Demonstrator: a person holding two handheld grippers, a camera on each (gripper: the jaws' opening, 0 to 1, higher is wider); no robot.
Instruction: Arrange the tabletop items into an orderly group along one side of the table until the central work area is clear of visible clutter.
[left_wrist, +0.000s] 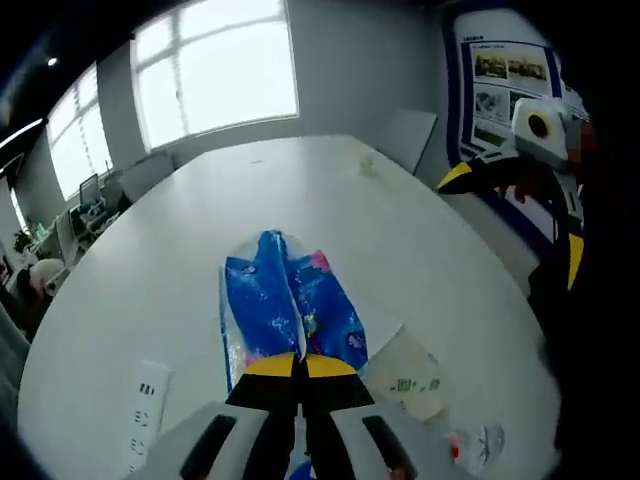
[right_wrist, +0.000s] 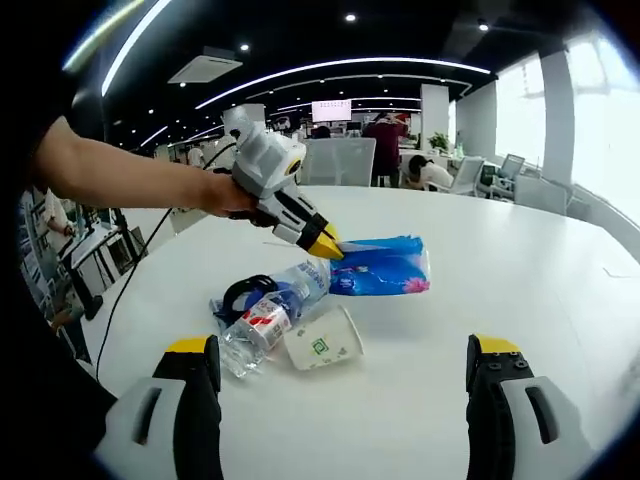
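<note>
Gripping the near end of the blue tissue pack (left_wrist: 290, 305) between the closed yellow tips of my left claw (left_wrist: 300, 366), I had only begun the tidying, as far as I could judge. In the right gripper view that pack (right_wrist: 385, 268) lay flat on the white desk (right_wrist: 520, 290), well in from the edge, with my left claw (right_wrist: 327, 246) pinched on its end and my hand (right_wrist: 228, 193) behind it. Just beside the pack lay a plastic water bottle (right_wrist: 270, 318) on its side, touching or nearly touching it, with a black looped thing (right_wrist: 245, 292) behind the bottle that I could not identify. A paper cup (right_wrist: 322, 340) lay tipped over against the bottle. My right claw (right_wrist: 340, 395) hovered wide open and empty, its two jaws standing well apart, short of the cup. In the left gripper view a white power strip (left_wrist: 143, 408) lay on the desk (left_wrist: 160, 290) to one side of the pack, apart from the others. Nothing looked lined up along a side: the pack, bottle, cup and strip all sat as a loose heap, so the grouping was, to my mind, almost wholly left to do.
</note>
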